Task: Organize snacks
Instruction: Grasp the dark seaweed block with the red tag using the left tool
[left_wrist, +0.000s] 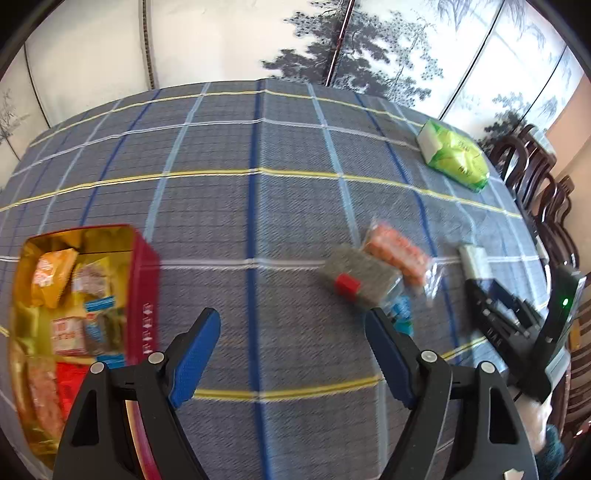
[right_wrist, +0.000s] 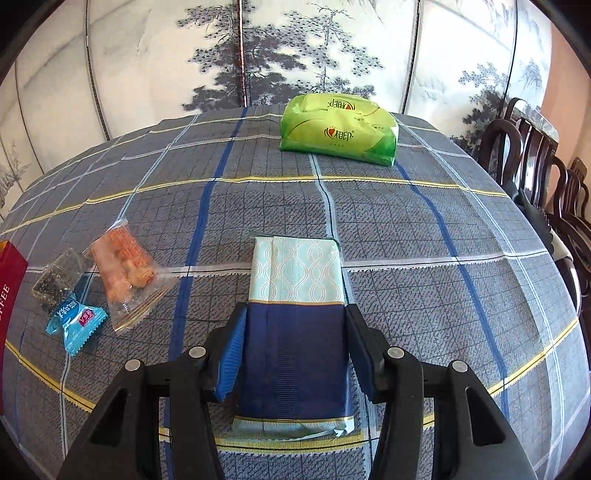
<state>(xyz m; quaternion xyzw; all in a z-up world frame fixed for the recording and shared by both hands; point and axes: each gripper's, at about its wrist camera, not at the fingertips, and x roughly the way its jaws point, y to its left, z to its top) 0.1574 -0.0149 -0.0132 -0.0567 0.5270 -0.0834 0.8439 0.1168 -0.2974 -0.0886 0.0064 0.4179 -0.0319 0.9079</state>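
Left hand-held gripper (left_wrist: 293, 350): spread wide with nothing between its blue pads; only table cloth shows in the gap. It tips down toward the table.
Right hand-held gripper (right_wrist: 295, 345): pinching a flat packet (right_wrist: 297, 295), dark blue in the middle and pale green at both ends. The pads press on its two long sides. The packet's far end lies on the table.
Snack tin (left_wrist: 146, 291): a red tin with a gold inside, at the left edge of the left view. Many small snack packs lie in it.
Loose snacks: three small ones lie close together between the tin and the flat packet. The orange snack bag (right_wrist: 123, 264) is clear and crinkly. The dark seed bar (right_wrist: 59, 278) is just beside it. The blue candy (right_wrist: 75, 323) is nearest the camera.
Green tissue pack (right_wrist: 338, 127): far away, near the back edge of the table.
Open room: the checked table (right_wrist: 424, 240) is bare in the middle and on the right side.
Edges: dark wooden chairs (right_wrist: 532, 162) stand along the right edge. A painted screen (right_wrist: 258, 55) stands behind the back edge.
Hard to see: the left view is blurry, so the snacks look smeared there. The tin is cut off by the picture edge in both views.
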